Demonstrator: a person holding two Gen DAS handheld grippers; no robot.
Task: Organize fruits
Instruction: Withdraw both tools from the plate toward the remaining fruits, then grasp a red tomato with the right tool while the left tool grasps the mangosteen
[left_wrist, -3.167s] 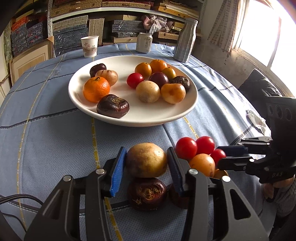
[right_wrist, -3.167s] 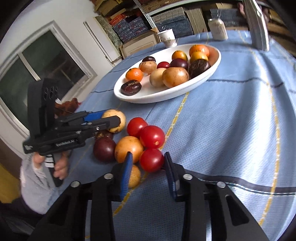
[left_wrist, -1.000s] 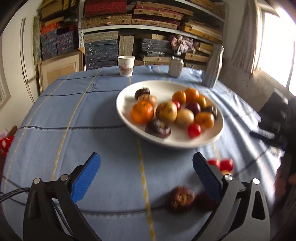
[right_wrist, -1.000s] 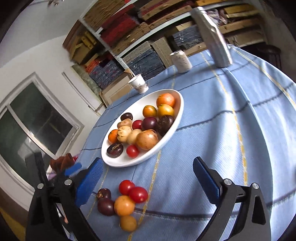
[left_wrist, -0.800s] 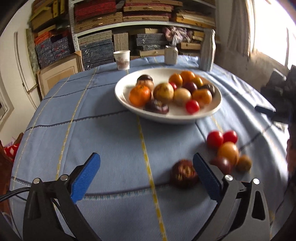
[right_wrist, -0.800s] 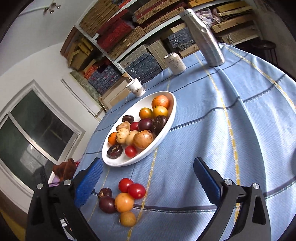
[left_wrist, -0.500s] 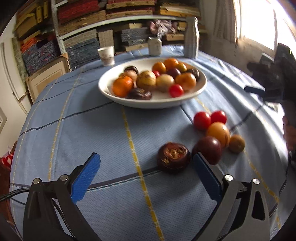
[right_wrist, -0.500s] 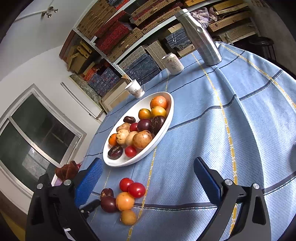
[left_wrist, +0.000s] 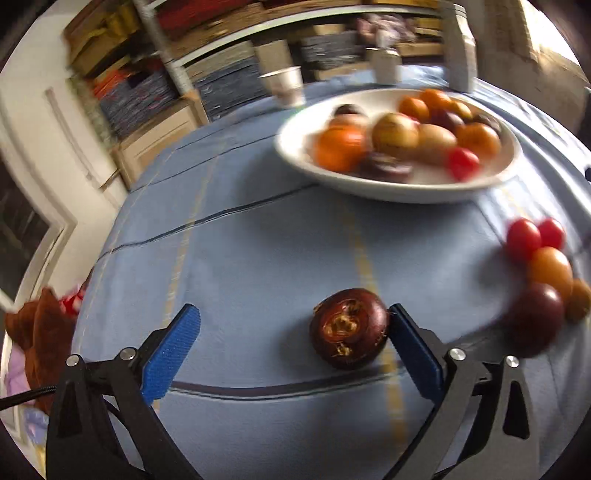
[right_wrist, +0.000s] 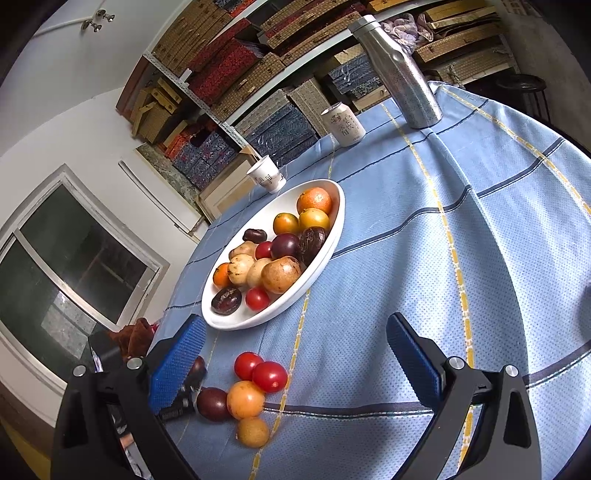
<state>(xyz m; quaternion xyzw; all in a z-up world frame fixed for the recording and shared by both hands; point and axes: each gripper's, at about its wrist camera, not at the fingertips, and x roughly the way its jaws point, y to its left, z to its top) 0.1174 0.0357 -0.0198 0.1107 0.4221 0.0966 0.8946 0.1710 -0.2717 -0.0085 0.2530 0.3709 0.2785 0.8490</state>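
**Both tools spread wide over loose fruit on the blue table**

Left tool (left_wrist: 291, 339): jaws fully spread, gripping nothing. A dark maroon round fruit with a dried brown calyx (left_wrist: 349, 328) lies on the blue checked tablecloth of the table (left_wrist: 258, 258) between the blue pads, right against the inner face of the right-hand pad (left_wrist: 413, 354); whether they touch cannot be told. The left-hand pad stands well apart from it.

Right tool (right_wrist: 291, 354): jaws equally wide, holding nothing, above the table.

At 7 o'clock in the right wrist view lies a cluster of loose fruit: two red cherry tomatoes (right_wrist: 260, 371), an orange round fruit (right_wrist: 245, 399), a dark purple plum-like fruit (right_wrist: 212, 403) and a small tan fruit (right_wrist: 253, 432).

The white oval ceramic dish (right_wrist: 321, 273), piled with mixed fruit, sits at 11 o'clock from them.

Beyond it stand a white paper cup (right_wrist: 266, 179), a pale drink can (right_wrist: 343, 124) and a tall steel flask (right_wrist: 400, 74). Cup and can bear printed characters too small to read.
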